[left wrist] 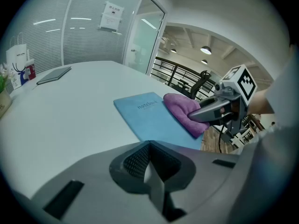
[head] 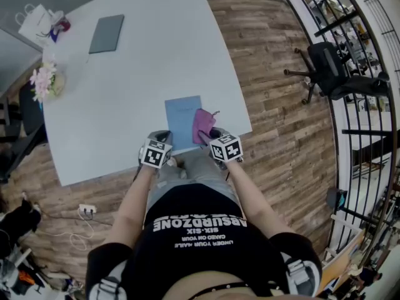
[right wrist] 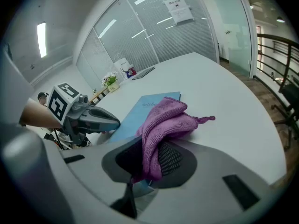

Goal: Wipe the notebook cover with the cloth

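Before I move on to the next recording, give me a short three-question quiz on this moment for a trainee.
1. True or false: the right claw is shut on the purple cloth.
2. Which part of the blue notebook does the cloth overlap, seen from the head view? A) its right side B) its left side C) none of it
3. Fill in: the left claw holds ____.

Key: 1 true; 2 A; 3 nothing.
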Demonstrator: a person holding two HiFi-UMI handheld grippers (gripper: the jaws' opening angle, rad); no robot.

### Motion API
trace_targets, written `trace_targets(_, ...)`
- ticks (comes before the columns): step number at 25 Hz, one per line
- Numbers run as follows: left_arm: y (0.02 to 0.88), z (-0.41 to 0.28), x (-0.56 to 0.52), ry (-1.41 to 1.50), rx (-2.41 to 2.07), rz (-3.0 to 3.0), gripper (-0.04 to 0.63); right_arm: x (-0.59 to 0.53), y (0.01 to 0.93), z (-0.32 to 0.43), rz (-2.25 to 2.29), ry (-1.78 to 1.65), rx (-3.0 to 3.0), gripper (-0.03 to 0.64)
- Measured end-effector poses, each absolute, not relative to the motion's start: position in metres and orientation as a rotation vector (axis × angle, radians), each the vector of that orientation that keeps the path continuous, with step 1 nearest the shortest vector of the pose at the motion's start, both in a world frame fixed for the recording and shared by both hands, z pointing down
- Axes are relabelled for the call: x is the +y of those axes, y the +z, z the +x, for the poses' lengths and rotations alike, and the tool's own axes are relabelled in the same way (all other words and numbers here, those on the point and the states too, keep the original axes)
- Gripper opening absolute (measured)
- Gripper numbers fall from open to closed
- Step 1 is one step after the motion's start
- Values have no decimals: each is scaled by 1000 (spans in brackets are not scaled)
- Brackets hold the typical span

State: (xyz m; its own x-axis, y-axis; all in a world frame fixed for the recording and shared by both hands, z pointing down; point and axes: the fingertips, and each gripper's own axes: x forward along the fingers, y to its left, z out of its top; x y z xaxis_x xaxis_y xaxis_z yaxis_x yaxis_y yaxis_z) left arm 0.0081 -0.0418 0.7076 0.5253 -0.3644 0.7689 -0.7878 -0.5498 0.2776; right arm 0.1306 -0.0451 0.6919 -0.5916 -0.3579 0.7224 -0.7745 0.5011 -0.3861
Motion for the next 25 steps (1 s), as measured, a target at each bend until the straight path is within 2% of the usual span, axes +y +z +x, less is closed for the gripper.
trace_targets(25,708,9,-42,866,-937,2139,17,-27,690,129,895,825,-2185,84)
